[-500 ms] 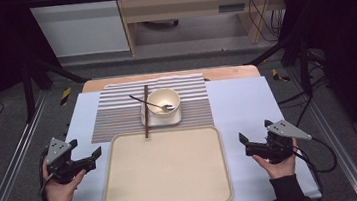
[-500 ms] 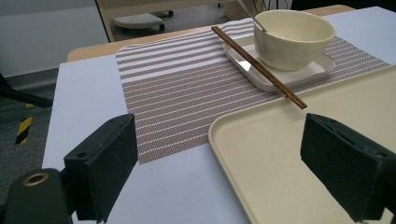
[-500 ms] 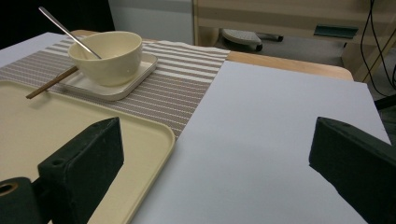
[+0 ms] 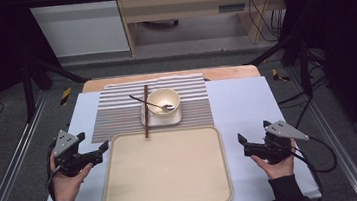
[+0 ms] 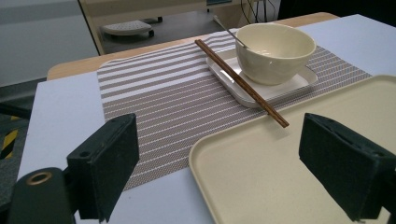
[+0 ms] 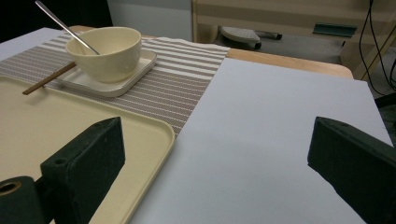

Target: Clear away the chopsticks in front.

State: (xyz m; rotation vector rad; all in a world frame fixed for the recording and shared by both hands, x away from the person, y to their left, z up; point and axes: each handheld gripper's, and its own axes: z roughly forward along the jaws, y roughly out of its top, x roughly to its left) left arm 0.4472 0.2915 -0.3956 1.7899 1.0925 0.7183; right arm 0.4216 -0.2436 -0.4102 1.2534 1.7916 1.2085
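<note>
- Tray (image 4: 166, 197) — the large cream one lies empty on the near half of the table (image 4: 247, 103), its far edge meeting the striped placemat (image 4: 117, 114).
- Against the high view of half a second ago nothing has shifted: both hands rest at the tray's two sides as they did, and no dish has moved.
- Left gripper (image 4: 102, 147) sits just off the tray's left edge, jaws wide apart with nothing between them; its own view looks across the tray's corner.
- Right gripper (image 4: 241, 140) is just off the right edge, jaws likewise spread and empty, over bare table.
- Bowl (image 4: 163, 102) stands on a small white plate (image 4: 154, 120) on the placemat, a spoon (image 4: 149, 103) leaning inside it.
- Chopsticks (image 4: 146, 111) lie beside the bowl, their near tip resting over the tray's far rim.
- My reading — the work has not begun; the hands are poised, and moving the tableware onto the tray looks like the job ahead.
</note>
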